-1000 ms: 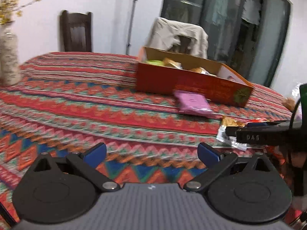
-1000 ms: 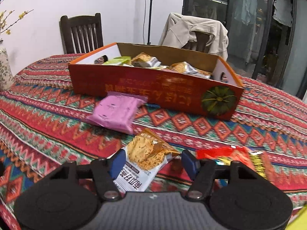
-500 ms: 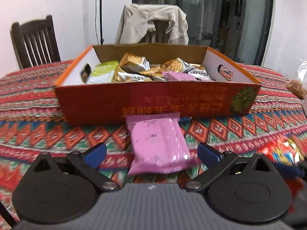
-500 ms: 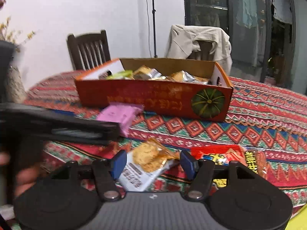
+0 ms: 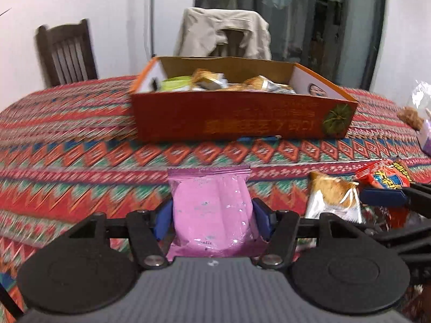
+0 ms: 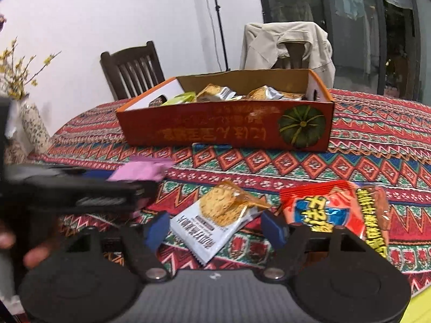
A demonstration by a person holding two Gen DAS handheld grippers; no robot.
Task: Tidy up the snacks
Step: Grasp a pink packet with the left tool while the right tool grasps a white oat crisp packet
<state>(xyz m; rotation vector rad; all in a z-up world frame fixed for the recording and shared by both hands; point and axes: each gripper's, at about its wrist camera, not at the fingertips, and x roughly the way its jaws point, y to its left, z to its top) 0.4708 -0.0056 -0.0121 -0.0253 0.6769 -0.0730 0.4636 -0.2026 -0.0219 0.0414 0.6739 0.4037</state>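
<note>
My left gripper point(image 5: 211, 219) is shut on a pink snack packet point(image 5: 211, 210), its blue pads pressing both sides, in front of the orange cardboard box point(image 5: 242, 119). The box holds several wrapped snacks. In the right wrist view the left gripper point(image 6: 80, 188) shows at the left with the pink packet point(image 6: 142, 171). My right gripper point(image 6: 215, 228) is open, its jaws either side of a white cracker packet point(image 6: 218, 216) lying on the tablecloth. A red snack bag point(image 6: 336, 210) lies just right of it.
The box point(image 6: 229, 129) stands mid-table on a patterned red cloth point(image 5: 67, 140). A vase with yellow flowers point(image 6: 29, 123) stands at the left. Two chairs stand behind the table, one draped with a beige jacket point(image 5: 223, 32). A clear bag point(image 5: 420, 102) lies far right.
My left gripper swung to face the box, closed on the pink packet and drew it back from the box. My right gripper stayed open over the cracker packet.
</note>
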